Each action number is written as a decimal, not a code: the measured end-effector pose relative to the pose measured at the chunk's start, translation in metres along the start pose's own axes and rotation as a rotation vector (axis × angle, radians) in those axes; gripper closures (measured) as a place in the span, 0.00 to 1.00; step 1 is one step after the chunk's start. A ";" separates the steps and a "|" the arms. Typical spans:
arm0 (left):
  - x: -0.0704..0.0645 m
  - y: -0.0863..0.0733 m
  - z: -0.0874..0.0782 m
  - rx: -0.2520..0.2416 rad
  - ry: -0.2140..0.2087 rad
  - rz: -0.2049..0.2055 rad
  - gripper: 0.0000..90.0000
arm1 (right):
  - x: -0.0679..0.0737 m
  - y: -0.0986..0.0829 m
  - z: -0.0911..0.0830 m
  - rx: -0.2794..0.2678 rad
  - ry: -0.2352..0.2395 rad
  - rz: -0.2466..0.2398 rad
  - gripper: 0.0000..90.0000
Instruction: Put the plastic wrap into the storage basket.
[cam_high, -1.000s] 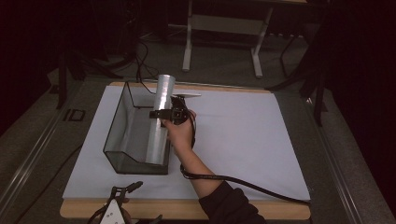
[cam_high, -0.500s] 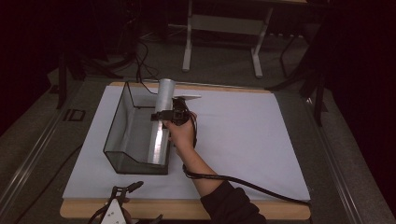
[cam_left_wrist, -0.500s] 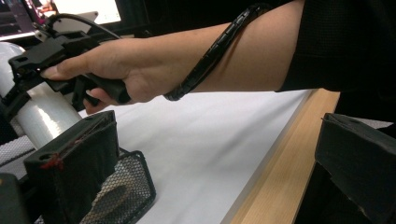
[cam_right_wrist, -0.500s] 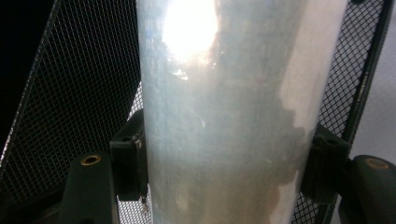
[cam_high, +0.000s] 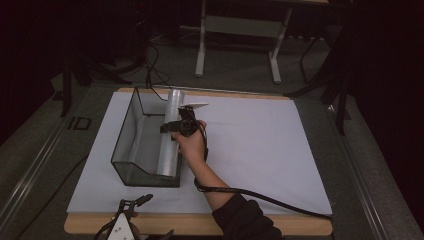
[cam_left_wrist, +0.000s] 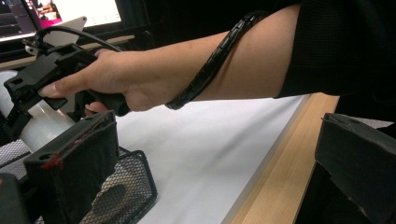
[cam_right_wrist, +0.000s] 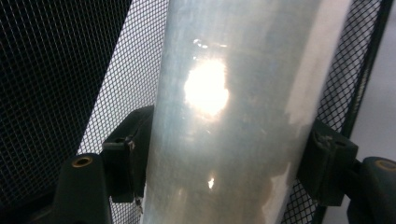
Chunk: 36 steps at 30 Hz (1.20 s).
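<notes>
A long silvery roll (cam_high: 168, 152) lies lengthwise in a black wire-mesh basket (cam_high: 125, 136) on the left of the white-covered table. Its far end rises past the basket's back rim. My right gripper (cam_high: 173, 128) is shut on the roll at about mid-length, with a hand around the grip. In the right gripper view the roll (cam_right_wrist: 233, 93) sits between the two jaws of that gripper (cam_right_wrist: 224, 158), with the basket's mesh (cam_right_wrist: 116, 70) behind it. My left gripper (cam_high: 150, 216) rests at the table's front edge, open. Its own view (cam_left_wrist: 215, 135) shows the jaws wide apart, the roll (cam_left_wrist: 42, 123) and the basket (cam_left_wrist: 126, 186).
White paper (cam_high: 260, 150) covers the table. The wooden front edge (cam_left_wrist: 275, 172) runs by the left gripper. The right gripper's black cable (cam_high: 260, 196) trails across the paper to the right. A metal stand (cam_high: 240, 30) and cables are on the floor beyond the table.
The right gripper has brought the roll down from a steeper tilt, so that it now lies along the inside of the basket. The left gripper has stayed put.
</notes>
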<state>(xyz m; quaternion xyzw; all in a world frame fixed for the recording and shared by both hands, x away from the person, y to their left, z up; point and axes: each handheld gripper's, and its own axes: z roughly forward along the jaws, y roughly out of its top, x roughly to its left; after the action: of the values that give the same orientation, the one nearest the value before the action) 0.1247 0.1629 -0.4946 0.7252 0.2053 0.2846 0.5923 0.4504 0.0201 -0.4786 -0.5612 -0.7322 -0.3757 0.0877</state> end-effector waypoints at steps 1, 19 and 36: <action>0.000 0.000 0.000 0.001 0.001 0.000 0.00 | 0.003 -0.001 0.001 0.005 -0.017 -0.021 0.31; -0.001 0.000 0.002 0.006 0.001 0.001 0.00 | 0.026 0.013 -0.039 -0.018 -0.225 -0.259 0.28; -0.001 -0.001 0.005 0.019 0.003 -0.002 0.00 | 0.017 0.009 -0.088 0.004 -0.273 -0.470 0.15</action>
<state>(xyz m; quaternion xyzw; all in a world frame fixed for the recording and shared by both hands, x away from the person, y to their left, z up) 0.1273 0.1584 -0.4970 0.7301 0.2096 0.2830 0.5857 0.4268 -0.0235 -0.4030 -0.4212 -0.8481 -0.3054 -0.1003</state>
